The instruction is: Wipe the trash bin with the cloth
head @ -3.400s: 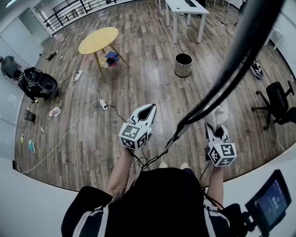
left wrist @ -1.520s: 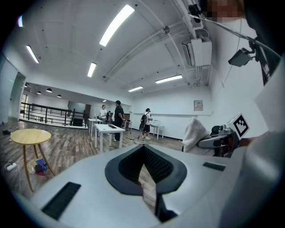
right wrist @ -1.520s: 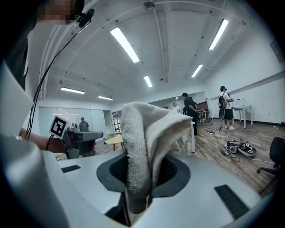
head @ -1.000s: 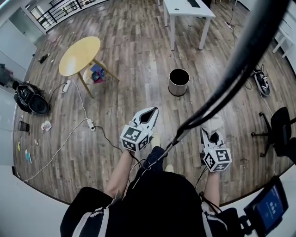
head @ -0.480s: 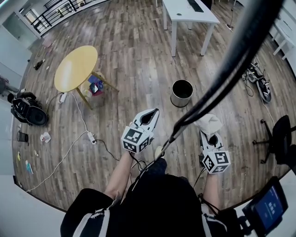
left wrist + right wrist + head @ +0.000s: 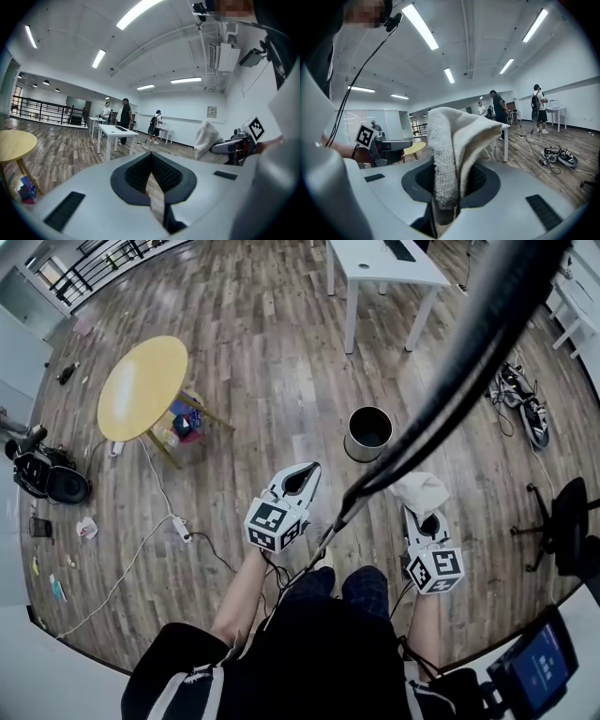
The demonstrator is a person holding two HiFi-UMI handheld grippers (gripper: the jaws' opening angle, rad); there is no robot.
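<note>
A cylindrical metal trash bin with a black interior point(image 6: 367, 433) is seen upright and open-topped on the brown wood-plank floor point(image 6: 272, 362), with nothing touching it. Both tongs are held on the person's side of the bin, apart from it. The right gripper point(image 6: 424, 514) is found below and to the right of the bin in the head view. Its jaws are clamped on a cream terry cloth point(image 6: 421, 491). The cloth is pinched low down and stands up folded out of the jaws, as the right gripper view shows plainly. It is thus kept clear of the bin and is not in contact with it. The left gripper point(image 6: 302, 474) is held below and to the left of the bin. In the left gripper view its jaws are seen brought together at the tips with nothing between them, and only floor shows through the gap behind the tips. A round yellow table on wooden legs point(image 6: 142, 388) is noted well to the left of the bin. A white rectangular table point(image 6: 386, 266) is noted beyond the bin, and a pair of dark shoes point(image 6: 520, 404) well to its right. A thick black cable point(image 6: 469, 362) is seen crossing the head view diagonally, just right of the bin.
</note>
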